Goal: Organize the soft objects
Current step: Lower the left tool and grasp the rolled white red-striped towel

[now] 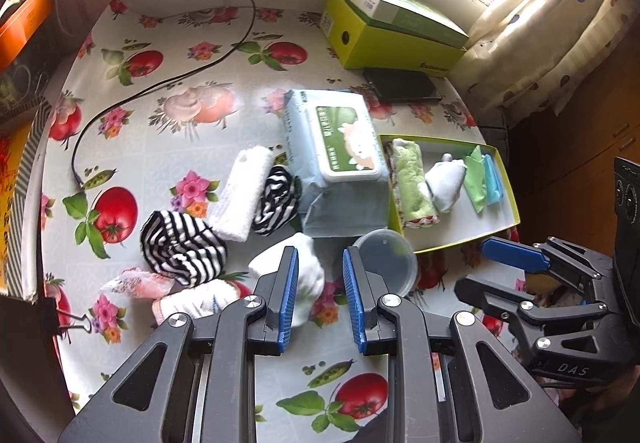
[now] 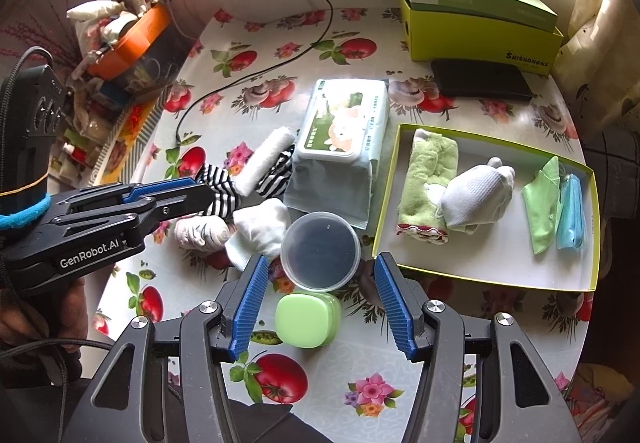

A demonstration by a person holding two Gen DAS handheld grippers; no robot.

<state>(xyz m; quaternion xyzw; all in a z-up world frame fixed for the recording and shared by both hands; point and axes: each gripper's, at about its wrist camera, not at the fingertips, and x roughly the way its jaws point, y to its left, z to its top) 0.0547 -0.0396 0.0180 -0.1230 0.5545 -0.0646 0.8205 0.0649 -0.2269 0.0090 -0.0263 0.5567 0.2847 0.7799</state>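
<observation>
A shallow yellow-green box lid (image 1: 460, 239) (image 2: 500, 275) holds a rolled green towel (image 2: 426, 183), a white sock bundle (image 2: 476, 197), a green cloth (image 2: 544, 203) and a blue mask (image 2: 572, 211). Loose on the table lie a white sock (image 1: 310, 275) (image 2: 260, 233), striped socks (image 1: 180, 247), a white towel roll (image 1: 244, 191) and a pink-trimmed cloth (image 1: 192, 303). My left gripper (image 1: 320, 295) is open and empty, its left finger over the white sock. My right gripper (image 2: 318, 303) is open and empty above a green case (image 2: 308, 319).
A wet-wipes pack (image 1: 340, 163) (image 2: 340, 147) lies mid-table. A clear round container (image 1: 386, 259) (image 2: 320, 251) stands by the box lid. A green carton (image 2: 480, 19), a black wallet (image 2: 480, 83) and a black cable (image 1: 160, 83) lie at the back. The table edge runs on the left.
</observation>
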